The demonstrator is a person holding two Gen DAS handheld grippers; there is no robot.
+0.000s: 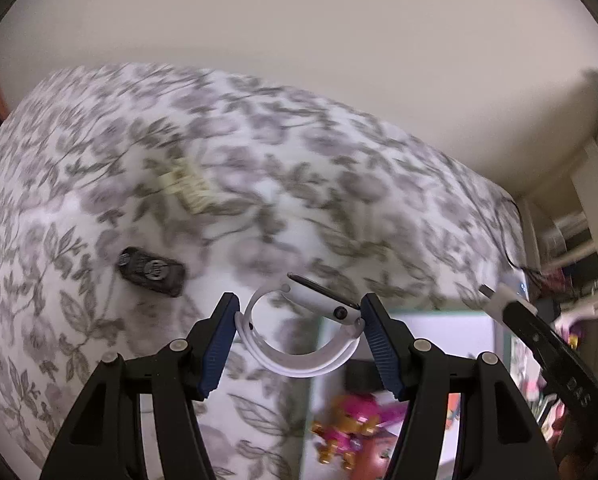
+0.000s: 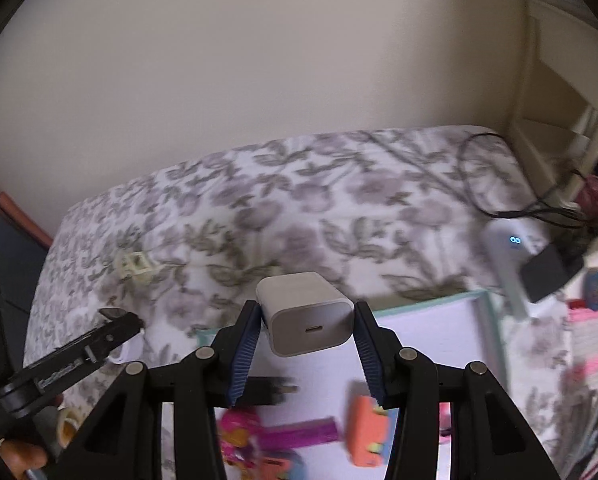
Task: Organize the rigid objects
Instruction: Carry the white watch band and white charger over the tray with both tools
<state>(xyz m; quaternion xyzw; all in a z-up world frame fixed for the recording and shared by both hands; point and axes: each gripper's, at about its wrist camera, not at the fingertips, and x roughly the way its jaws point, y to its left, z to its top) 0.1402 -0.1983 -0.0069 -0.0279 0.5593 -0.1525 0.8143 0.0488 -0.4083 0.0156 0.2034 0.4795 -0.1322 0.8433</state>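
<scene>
Left wrist view: left gripper pinches a white smartwatch by its springy band above the floral bedspread, probably light but slippery. Right gripper clamps the rigid charger block by its flat sides.

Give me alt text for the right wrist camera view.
The right gripper clamps a white USB-C charger block above a floral bedspread and a white tray of blurred toys. The left gripper enters from the left.
</scene>
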